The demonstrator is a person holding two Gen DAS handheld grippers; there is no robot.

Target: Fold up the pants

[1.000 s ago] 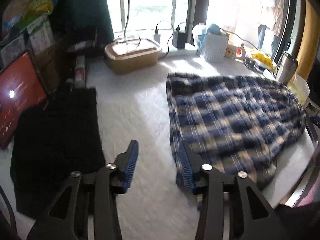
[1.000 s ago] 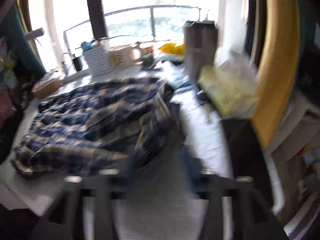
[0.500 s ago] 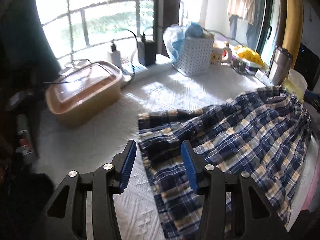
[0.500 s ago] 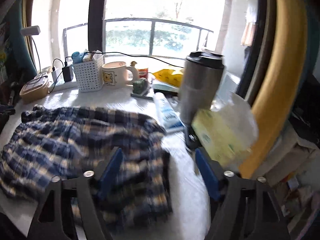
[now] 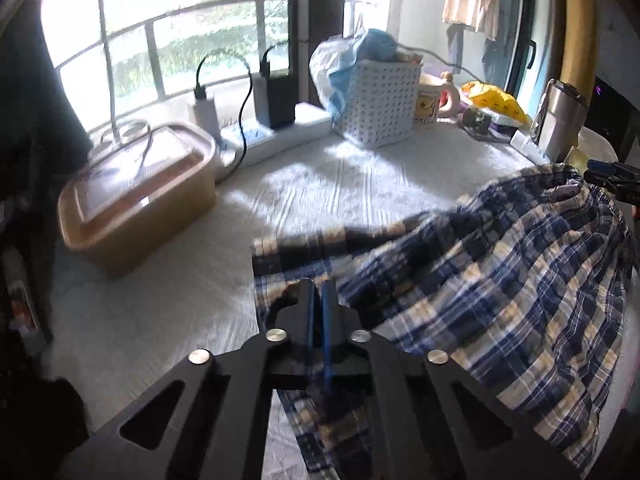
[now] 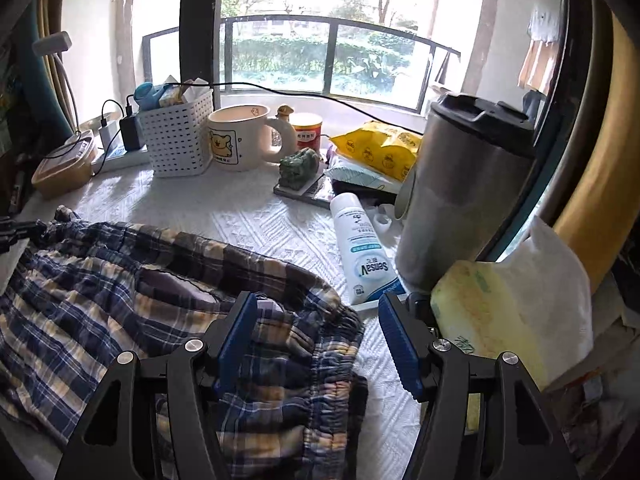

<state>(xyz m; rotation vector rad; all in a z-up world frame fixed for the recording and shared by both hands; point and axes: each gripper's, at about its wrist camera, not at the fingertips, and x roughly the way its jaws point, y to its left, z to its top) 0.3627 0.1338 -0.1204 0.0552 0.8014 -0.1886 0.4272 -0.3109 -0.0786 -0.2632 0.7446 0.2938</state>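
Lying spread across the white textured worktop (image 6: 256, 220), the plaid pants (image 5: 520, 300) in navy, cream and tan are rumpled, with the elastic waistband (image 6: 336, 344) bunched at the end nearest the steel tumbler (image 6: 460, 196).

At the end of the pants farthest from that tumbler, the left gripper (image 5: 318, 308) has its blue-padded jaws pressed together, and they appear to pinch a fold of the plaid cloth near the leg hem.

At the waistband end, the right gripper (image 6: 316, 336) straddles the gathered elastic; its jaws are closing, with the cloth between them, and the pads do not yet press on it. In the left wrist view this gripper shows as a dark tip at the far edge of the pants, just in front of the tumbler.

Beside the tumbler lies a white tube (image 6: 360, 248) flat on the worktop, close to the waistband. On the tumbler's other side sits a yellow tissue pack (image 6: 480, 308) with white paper sticking out. Behind the tumbler, toward the window, are a yellow snack bag (image 6: 380, 148), a green figurine (image 6: 298, 168), a cream mug (image 6: 240, 138) and a white perforated basket (image 6: 178, 140). Farthest from the tumbler, a tan lidded box (image 5: 136, 192) stands next to a power strip with chargers (image 5: 276, 136).
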